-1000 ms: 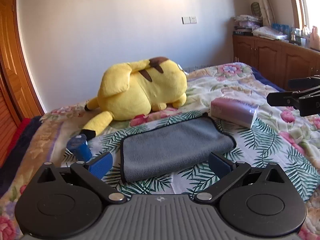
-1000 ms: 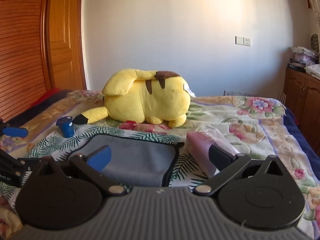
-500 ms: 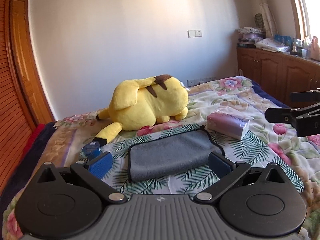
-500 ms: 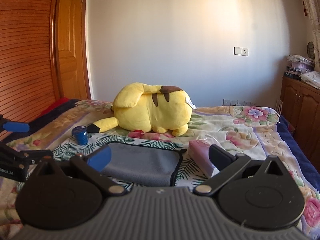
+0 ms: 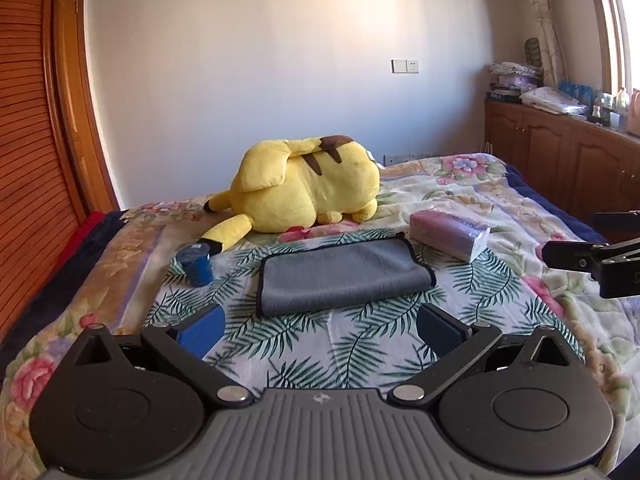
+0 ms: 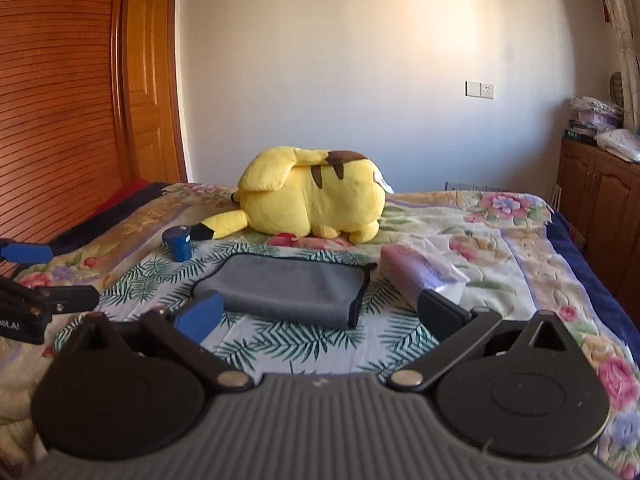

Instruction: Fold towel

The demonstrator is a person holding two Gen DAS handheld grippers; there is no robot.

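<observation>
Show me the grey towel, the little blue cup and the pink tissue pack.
grey towel (image 5: 340,276), left wrist view, middle of its top.
blue cup (image 5: 197,268), left wrist view, its side.
pink tissue pack (image 6: 416,270), right wrist view, its top.

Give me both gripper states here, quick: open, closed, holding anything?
Left gripper: open, holding nothing, short of the grey towel.
Right gripper: open, holding nothing, also clear of the towel.

Towel (image 5: 340,276): grey, black edging. Bedspread (image 5: 360,352) beneath claw: white with green fern leaves, pink flowers toward edges. Plush toy (image 5: 308,196) ahead: yellow, brown stripes, black tail tip. Cup (image 5: 196,266) ahead-left: dark blue. Tissue pack (image 5: 448,234) ahead-right: pink.
</observation>
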